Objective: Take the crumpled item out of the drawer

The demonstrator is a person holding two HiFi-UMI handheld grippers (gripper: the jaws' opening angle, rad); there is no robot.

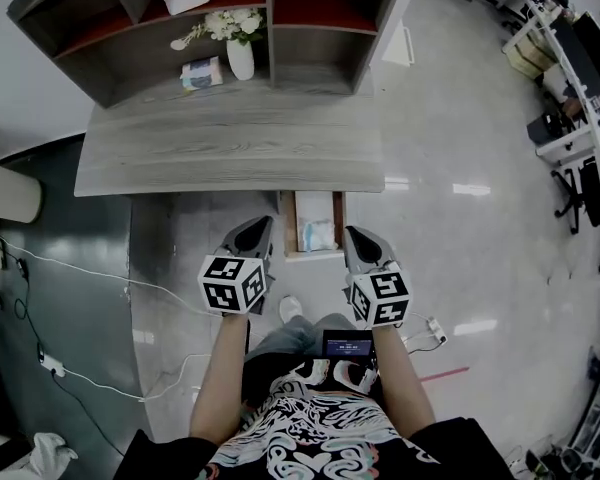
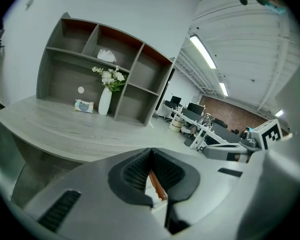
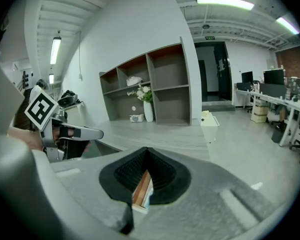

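The drawer [image 1: 313, 255] stands pulled out from under the front edge of the desk [image 1: 230, 148], toward that edge's right end. It is a narrow, shallow box, open at the top, with light brown wooden walls and a pale floor. The crumpled item [image 1: 319, 234] lies inside it, in the half farther out from the desk. It is a whitish-blue wad with a creased surface, resting on the drawer floor between the two side walls and filling most of the width.

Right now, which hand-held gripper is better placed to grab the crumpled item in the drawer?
Right, marginally: the crumpled item in the drawer lies nearer the right hand-held gripper than the left hand-held gripper. Both are shut.
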